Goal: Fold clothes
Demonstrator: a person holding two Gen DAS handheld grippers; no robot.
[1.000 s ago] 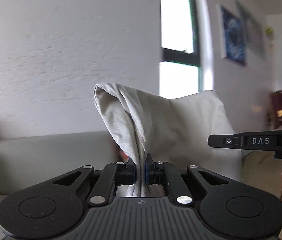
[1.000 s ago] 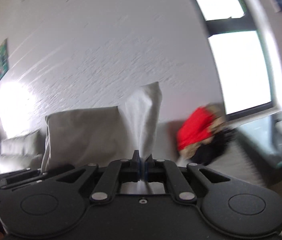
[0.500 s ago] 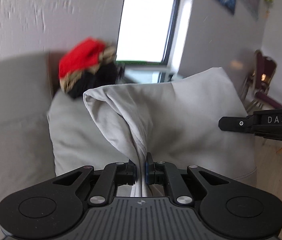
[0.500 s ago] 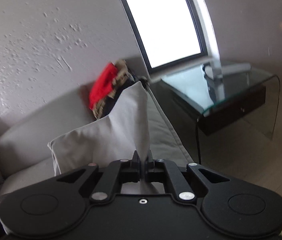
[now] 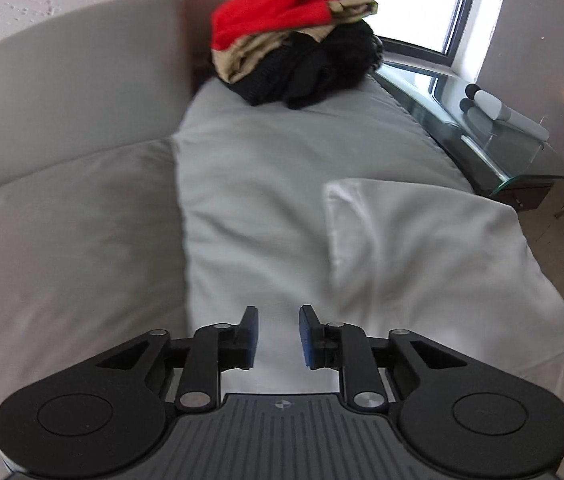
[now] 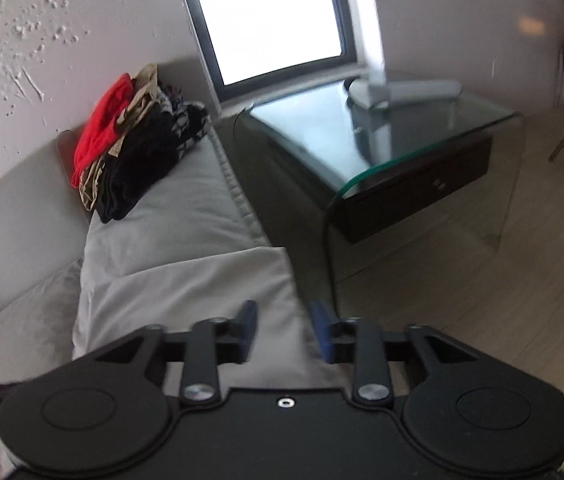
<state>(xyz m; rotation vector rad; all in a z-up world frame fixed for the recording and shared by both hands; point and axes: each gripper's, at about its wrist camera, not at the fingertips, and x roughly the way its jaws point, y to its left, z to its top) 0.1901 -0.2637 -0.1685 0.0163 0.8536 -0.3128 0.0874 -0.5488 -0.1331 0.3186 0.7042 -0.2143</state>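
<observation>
My left tool (image 5: 278, 334) has its jaws spread apart with nothing between the blue pads (image 5: 306, 336); through the gap I see only pale fabric. The light grey garment (image 5: 421, 264) lies spread flat on the sofa seat cushion (image 5: 266, 168), its far corner ahead and to the right of the left tool, its right side reaching toward the cushion's front edge. My right tool (image 6: 283, 330) is likewise open, empty, and sits just above the same garment (image 6: 186, 288), whose far edge runs across the cushion (image 6: 178, 216) ahead of the fingers. I cannot tell whether either tool's fingertips touch the cloth.

At the far end of the seat, against the sofa backrest (image 5: 62, 72), sits a pile of clothes (image 5: 301, 36): a red piece on top, a tan one under it, black ones at the bottom. From the right wrist view the pile (image 6: 138, 136) is well apart from the garment, with bare cushion between them.

Beyond the end of the sofa stands a glass side table (image 6: 381, 128) with a dark drawer unit under it; a grey-white object (image 6: 401, 90) lies on the tabletop. Behind it is a bright window (image 6: 270, 16), and wood flooring (image 6: 501, 288) shows to the right.
</observation>
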